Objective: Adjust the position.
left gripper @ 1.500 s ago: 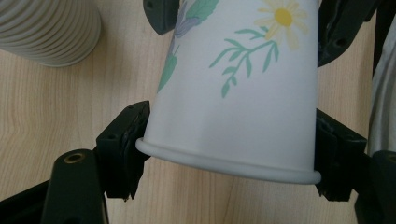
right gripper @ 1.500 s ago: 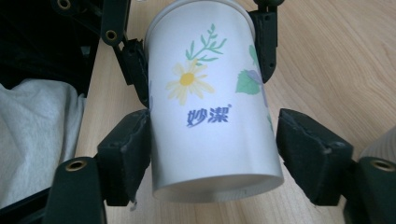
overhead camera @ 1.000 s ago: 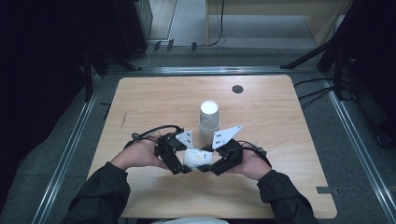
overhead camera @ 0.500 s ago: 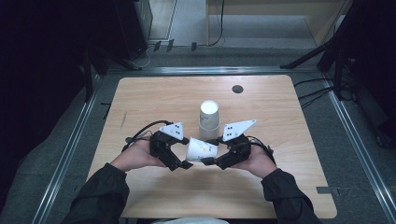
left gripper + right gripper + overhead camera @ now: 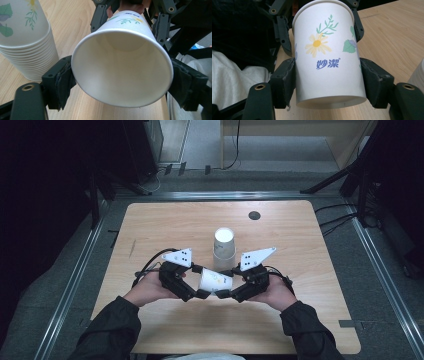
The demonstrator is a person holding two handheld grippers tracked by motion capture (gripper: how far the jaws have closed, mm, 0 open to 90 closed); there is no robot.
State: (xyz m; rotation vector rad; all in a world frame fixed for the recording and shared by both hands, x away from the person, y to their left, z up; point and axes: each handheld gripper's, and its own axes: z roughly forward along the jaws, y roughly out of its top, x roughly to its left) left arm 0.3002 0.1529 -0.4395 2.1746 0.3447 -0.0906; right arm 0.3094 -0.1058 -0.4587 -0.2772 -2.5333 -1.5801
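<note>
Paper cup [image 5: 215, 281] lies on its side in the air, low over the wooden table [image 5: 310, 320], right between my two grippers. My right gripper [image 5: 226, 293] pinches it near its bottom end, and in the right gripper view I see both black pads pressed on the cup's [image 5: 328, 60] wall, one on each side of the daisy picture. My left gripper [image 5: 199, 293] is at the open end. Its jaws have just been closing in around the rim, and in the left gripper view the cup's mouth [image 5: 122, 67] sits between them, with the pads [image 5: 65, 81] up against the rim on both sides. I think I hold it at both ends like this so it cannot slip or roll while one hand passes it to the other. I look straight into the cup and it is empty, just white inside. Near it, a bit farther from me on the table, stands a stack of cups [image 5: 223, 249] turned upside down, one over the next, with the same leaf and flower pictures. In the left gripper view I can see the many rims of the stack [image 5: 27, 50] piled close together. My guess is that my cup goes with that stack. A small dark round hole [image 5: 254, 215] is in the table far from me.
</note>
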